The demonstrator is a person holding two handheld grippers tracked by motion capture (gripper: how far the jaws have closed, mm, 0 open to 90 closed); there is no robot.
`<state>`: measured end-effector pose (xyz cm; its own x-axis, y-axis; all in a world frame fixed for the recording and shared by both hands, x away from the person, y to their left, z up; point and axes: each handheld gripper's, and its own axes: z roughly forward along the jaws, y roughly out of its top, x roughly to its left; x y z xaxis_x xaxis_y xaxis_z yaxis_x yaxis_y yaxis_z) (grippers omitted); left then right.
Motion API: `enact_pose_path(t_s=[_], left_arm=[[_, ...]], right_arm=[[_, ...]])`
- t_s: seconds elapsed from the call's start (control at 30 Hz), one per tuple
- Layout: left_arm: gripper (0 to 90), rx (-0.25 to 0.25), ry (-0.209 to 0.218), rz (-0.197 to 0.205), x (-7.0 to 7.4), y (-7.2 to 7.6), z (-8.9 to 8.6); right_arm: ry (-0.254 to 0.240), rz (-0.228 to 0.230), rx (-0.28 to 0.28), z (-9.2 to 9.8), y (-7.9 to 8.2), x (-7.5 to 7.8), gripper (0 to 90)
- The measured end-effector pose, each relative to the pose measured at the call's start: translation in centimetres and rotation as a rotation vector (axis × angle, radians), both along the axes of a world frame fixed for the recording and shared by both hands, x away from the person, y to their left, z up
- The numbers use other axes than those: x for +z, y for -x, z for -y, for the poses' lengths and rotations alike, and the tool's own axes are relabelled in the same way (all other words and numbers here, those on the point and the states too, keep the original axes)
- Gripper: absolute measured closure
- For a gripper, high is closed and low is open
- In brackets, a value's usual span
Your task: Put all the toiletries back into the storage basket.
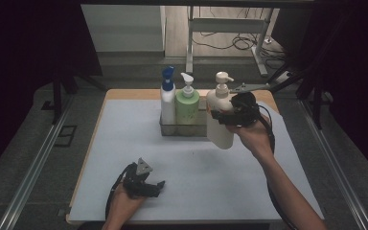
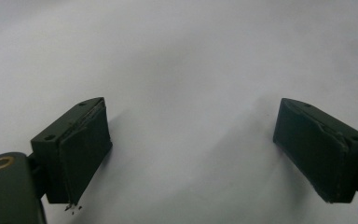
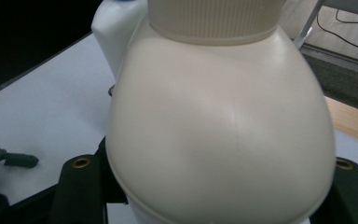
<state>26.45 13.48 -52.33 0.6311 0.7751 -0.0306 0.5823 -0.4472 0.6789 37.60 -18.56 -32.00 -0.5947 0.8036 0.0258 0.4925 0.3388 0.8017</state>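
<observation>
- You are holding the right tool (image 1: 219, 116) closed around the cream pump bottle (image 1: 220, 120), with its jaws pressing on the two sides of the bottle's body.
- You are carrying that bottle clear of the table (image 1: 124, 158), upright and only slightly tilted, just to the right of the clear tray (image 1: 184, 128) at the far middle of the table.
- In the right tool's own view the bottle's rounded shoulder (image 3: 219, 130) is sitting right against the camera, with the ribbed collar of its pump above it.
- The tray is holding a white bottle with a blue cap (image 1: 167, 98) on the left and a green pump bottle (image 1: 187, 103) beside it, both standing upright.
- You are resting your left hand (image 1: 122, 203) near the front edge of the table, well apart from the tray and the bottles.
- You are keeping the left tool (image 1: 159, 186) with its jaws spread wide and nothing between them, just above the pale table sheet.
</observation>
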Motion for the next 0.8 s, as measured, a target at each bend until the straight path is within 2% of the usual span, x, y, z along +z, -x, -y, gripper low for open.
enact_pose_path(t_s=[0.8], left_arm=[[10.5, 0.0, 0.0, 0.003, 0.0, 0.0, 0.0]], right_arm=[[-0.015, 0.046, -0.118, -0.9, -4.9, 0.4, 37.0]])
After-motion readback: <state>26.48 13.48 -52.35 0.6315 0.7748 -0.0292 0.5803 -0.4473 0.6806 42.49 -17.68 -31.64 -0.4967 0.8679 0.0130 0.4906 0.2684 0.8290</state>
